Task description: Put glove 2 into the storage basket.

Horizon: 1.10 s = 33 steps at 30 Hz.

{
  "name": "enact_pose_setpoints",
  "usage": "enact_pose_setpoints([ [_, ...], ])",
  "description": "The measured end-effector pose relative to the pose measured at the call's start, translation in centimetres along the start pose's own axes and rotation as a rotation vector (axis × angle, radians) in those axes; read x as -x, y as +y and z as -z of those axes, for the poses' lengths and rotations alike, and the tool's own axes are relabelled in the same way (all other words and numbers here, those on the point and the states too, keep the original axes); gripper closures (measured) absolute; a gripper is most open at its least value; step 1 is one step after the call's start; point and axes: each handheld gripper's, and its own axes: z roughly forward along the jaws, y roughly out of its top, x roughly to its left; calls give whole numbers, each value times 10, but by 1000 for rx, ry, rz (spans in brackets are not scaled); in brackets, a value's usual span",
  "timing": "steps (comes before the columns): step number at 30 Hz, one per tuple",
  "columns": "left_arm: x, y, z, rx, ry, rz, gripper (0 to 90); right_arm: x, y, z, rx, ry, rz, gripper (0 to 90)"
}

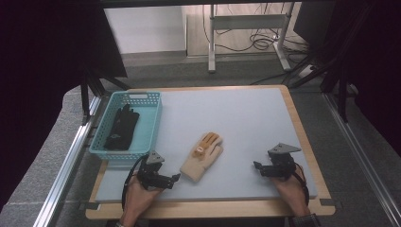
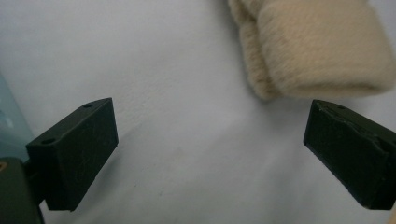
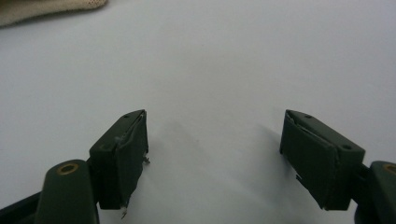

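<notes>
A cream knitted glove (image 1: 202, 157) with orange fingers lies flat in the middle of the pale mat (image 1: 236, 118). Its cuff (image 2: 317, 51) shows just ahead of my left gripper (image 2: 210, 154), whose jaws stand wide apart with nothing between them. In the high view my left gripper (image 1: 176, 178) rests low on the mat, a short way left of the cuff. My right gripper (image 1: 256, 166) sits near the mat's front right, pointing left toward the glove, well apart from it. Seen from its own camera, my right gripper (image 3: 212, 158) is open over bare mat. A black glove (image 1: 121, 128) lies in the teal basket (image 1: 156, 118).
The teal basket stands at the mat's left edge, close behind my left hand. The mat lies on a wooden board (image 1: 302, 137) with metal rails (image 1: 66, 165) on both sides. A corner of the cream glove (image 3: 46, 9) shows at the top left of the right gripper view.
</notes>
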Motion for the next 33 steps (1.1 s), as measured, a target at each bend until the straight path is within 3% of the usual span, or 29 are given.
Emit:
enact_pose_setpoints([
  [6,10,19,-2,-4,-37,-12,29,0,0,0,-1,-3,1,222],
  [19,37,71,-41,-61,-66,-50,0,0,0,0,0,-3,1,219],
  [26,47,85,-71,-120,-19,-65,0,0,0,0,0,-3,1,219],
  [33,53,84,-94,-177,34,-78,27,0,0,0,0,-2,1,217],
])
